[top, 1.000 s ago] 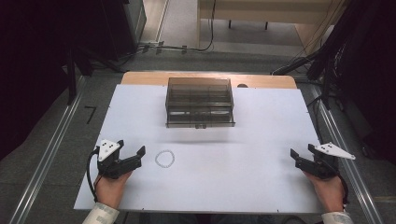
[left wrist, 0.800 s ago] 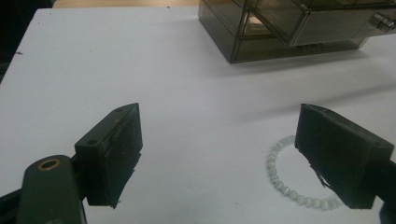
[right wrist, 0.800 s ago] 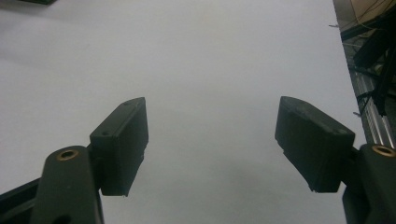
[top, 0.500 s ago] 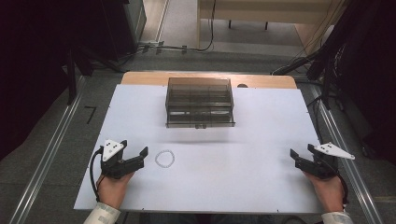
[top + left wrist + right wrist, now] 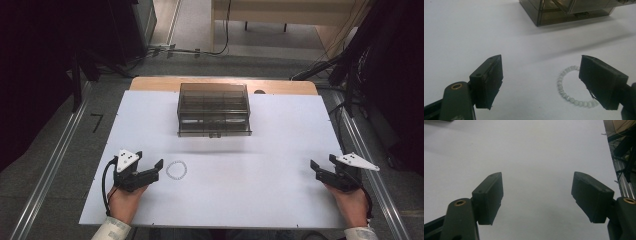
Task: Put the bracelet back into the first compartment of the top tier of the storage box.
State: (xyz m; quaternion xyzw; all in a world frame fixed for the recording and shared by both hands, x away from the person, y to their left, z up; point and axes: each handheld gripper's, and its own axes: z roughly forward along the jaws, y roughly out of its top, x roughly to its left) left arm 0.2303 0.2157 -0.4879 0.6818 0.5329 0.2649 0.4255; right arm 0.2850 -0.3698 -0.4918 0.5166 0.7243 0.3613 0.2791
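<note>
Left tongs (image 5: pixel 152 170) sit low over the white desk (image 5: pixel 260 150) at its near left, jaws apart with nothing clamped; they have just been closing a little. The bead bracelet (image 5: pixel 176 170) lies flat on the desk just beside their tips; in the left gripper view the bracelet (image 5: pixel 570 87) is partly hidden behind one jaw, untouched. Right tongs (image 5: pixel 322 167) rest at the near right edge, jaws wide apart, bare desk between them. A smoky clear drawer box (image 5: pixel 214 109) stands at the far middle, well apart from both.

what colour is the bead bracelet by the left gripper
Pale whitish-grey beads; the bracelet shows best in the left gripper view.
</note>
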